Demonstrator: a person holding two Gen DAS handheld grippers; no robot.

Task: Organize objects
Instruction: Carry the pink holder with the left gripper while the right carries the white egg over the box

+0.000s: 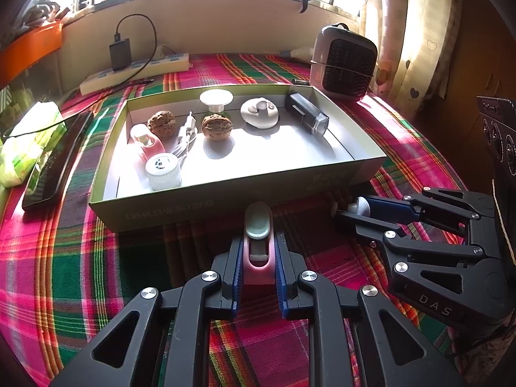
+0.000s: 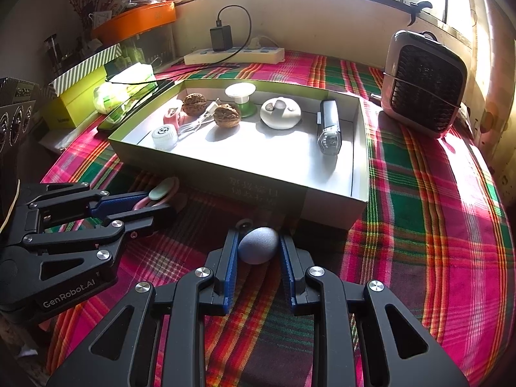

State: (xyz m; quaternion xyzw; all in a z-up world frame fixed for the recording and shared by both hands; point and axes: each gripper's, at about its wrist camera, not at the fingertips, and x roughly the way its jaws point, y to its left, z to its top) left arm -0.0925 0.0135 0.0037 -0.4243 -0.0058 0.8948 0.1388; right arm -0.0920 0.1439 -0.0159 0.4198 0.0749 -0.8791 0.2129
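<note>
Your box point(image 1: 225, 187) at frame centre looks mostly filled (eight or so items), leaving two: left hand-held gripper point(image 1: 258, 254) clamps the pink clip point(image 1: 257, 245), right hand-held gripper point(image 2: 258, 251) closely brackets the grey ball point(image 2: 258, 245).

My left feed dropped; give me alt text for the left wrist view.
The left gripper is shut on a pink clip-like holder with a pale green tip, just before the shallow green cardboard box of small items on the plaid cloth.
</note>
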